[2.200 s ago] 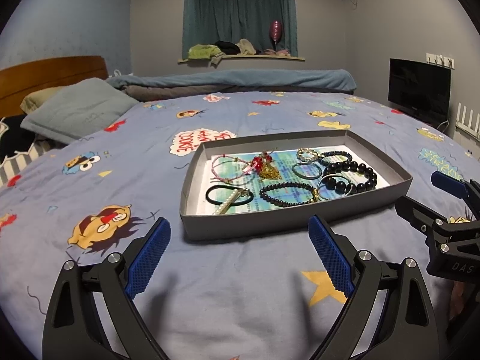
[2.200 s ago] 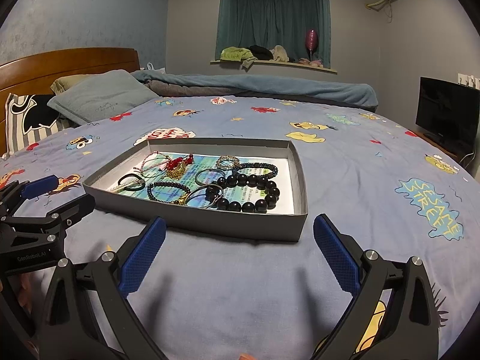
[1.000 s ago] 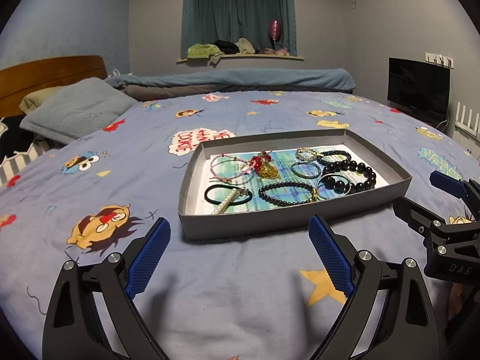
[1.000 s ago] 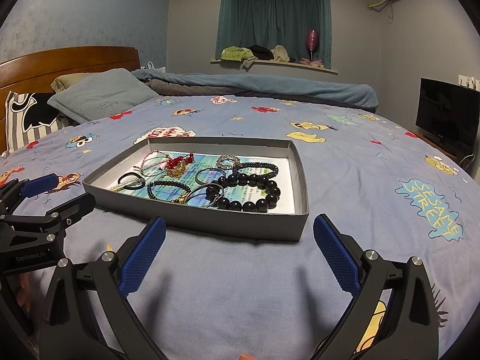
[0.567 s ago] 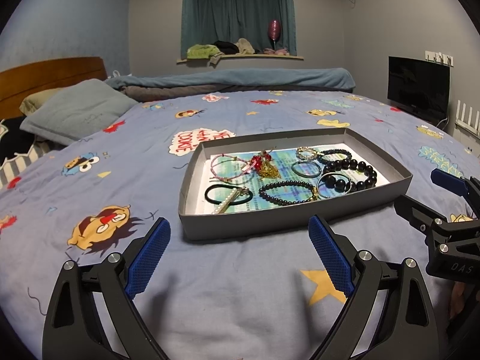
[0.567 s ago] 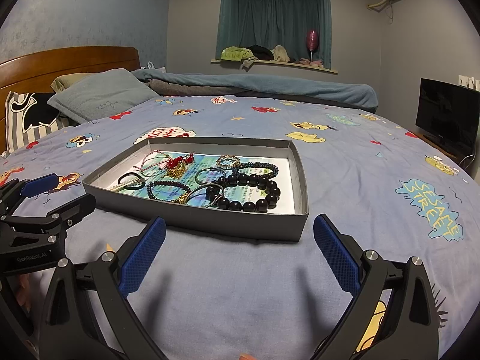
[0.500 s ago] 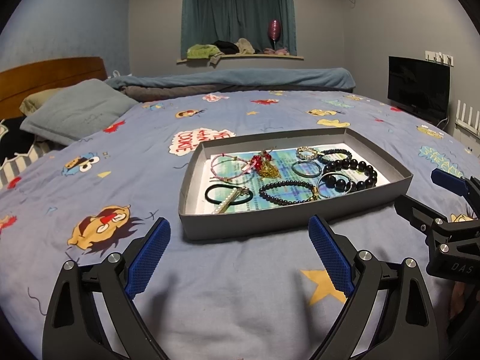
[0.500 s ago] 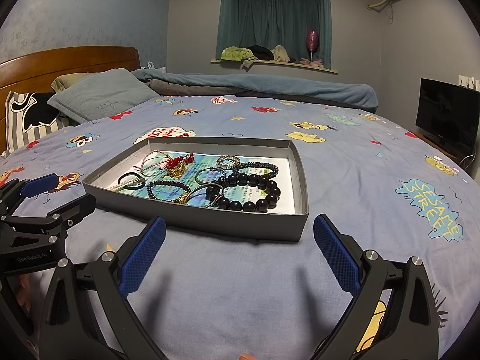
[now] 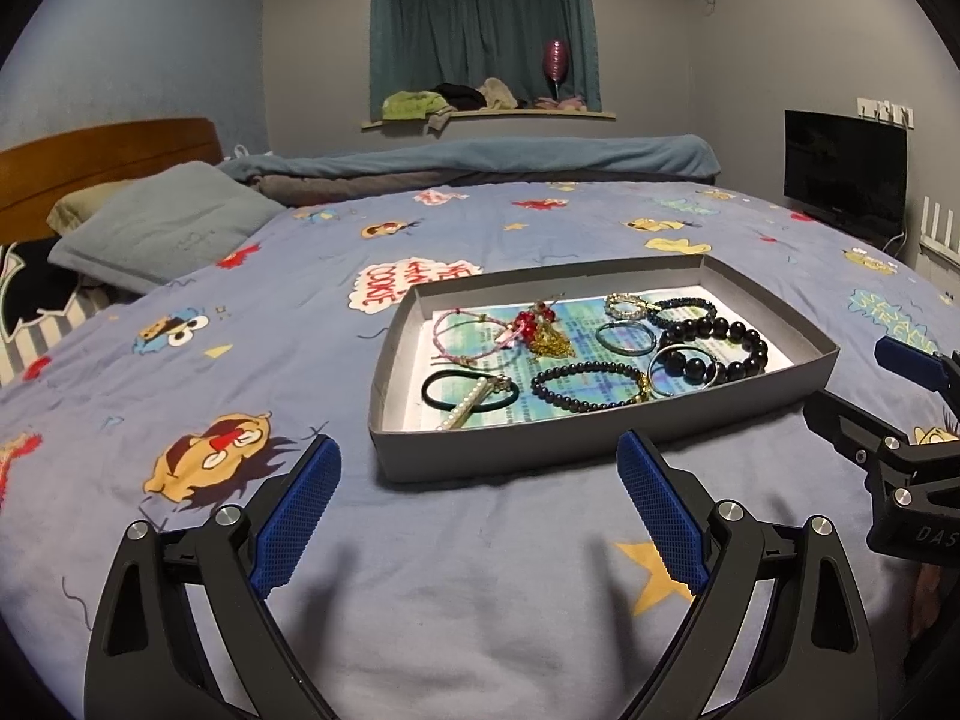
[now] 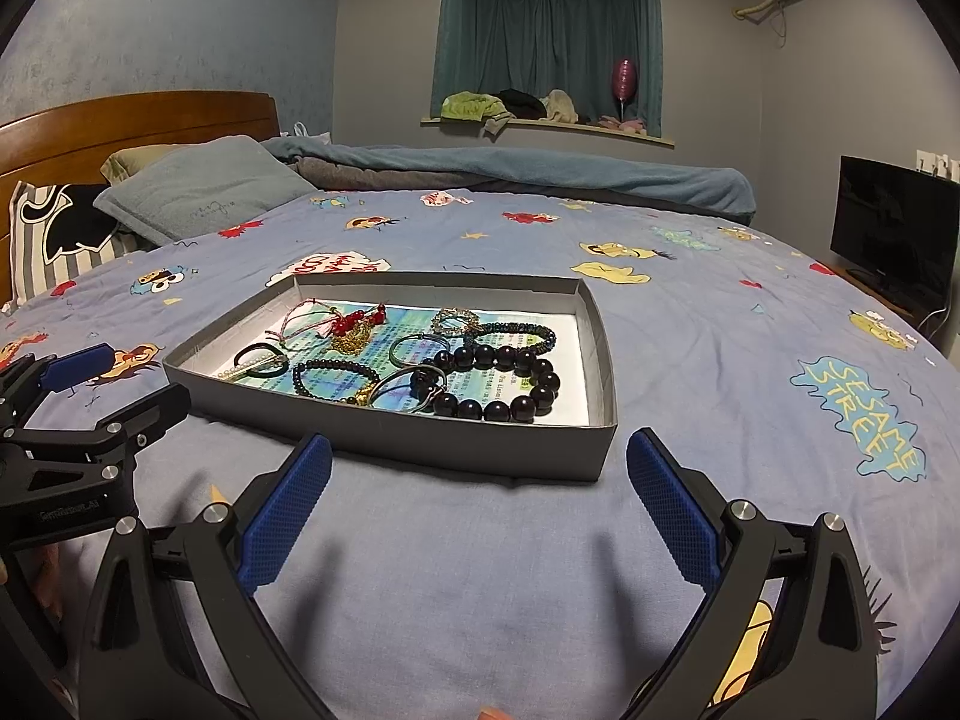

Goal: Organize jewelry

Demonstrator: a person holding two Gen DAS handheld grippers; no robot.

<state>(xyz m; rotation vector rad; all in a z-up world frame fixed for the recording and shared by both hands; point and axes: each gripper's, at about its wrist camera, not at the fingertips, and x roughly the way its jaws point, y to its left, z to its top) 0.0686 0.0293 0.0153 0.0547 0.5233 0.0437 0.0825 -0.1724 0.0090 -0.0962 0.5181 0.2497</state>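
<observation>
A flat grey box (image 9: pixel 600 450) sits on a bed (image 9: pixel 420 600) with a blue sheet full of cartoon pictures. The box is the thing to look from.

Inside the box lies the jewelry, on a blue-green printed paper (image 9: pixel 576 348). A bracelet of big black beads (image 9: pixel 729 348) is at the right side of the box. Next to it, toward the middle, is a bracelet of small black beads (image 9: pixel 585 384). A thin silver ring-shaped bangle (image 9: pixel 627 337) lies behind that one. A small sparkly bracelet (image 9: pixel 624 303) and a dark blue beaded bracelet (image 9: pixel 681 309) are near the back wall of the box. A red and gold charm (image 9: pixel 540 327) sits in the middle toward the back. A pink string bracelet (image 9: pixel 465 339) is at the left side toward the back. A black hair tie (image 9: pixel 468 393) with a pearly clip across it is in the front left corner.

The left hand-held gripper (image 9: pixel 477 510) hangs just in front of the box, over the sheet. Its two blue fingers (image 9: pixel 297 510) are spread wide apart and hold nothing.

The right hand-held gripper (image 10: pixel 477 516) is also just in front of the box, nearer its right corner. Its blue fingers (image 10: pixel 672 516) are spread wide too, with nothing between them.

Far behind the box are a grey pillow (image 10: pixel 204 192), a wooden headboard (image 10: pixel 120 120) and a rolled blue blanket (image 10: pixel 540 171). A dark screen (image 10: pixel 894 228) stands far off to the right of the box.
</observation>
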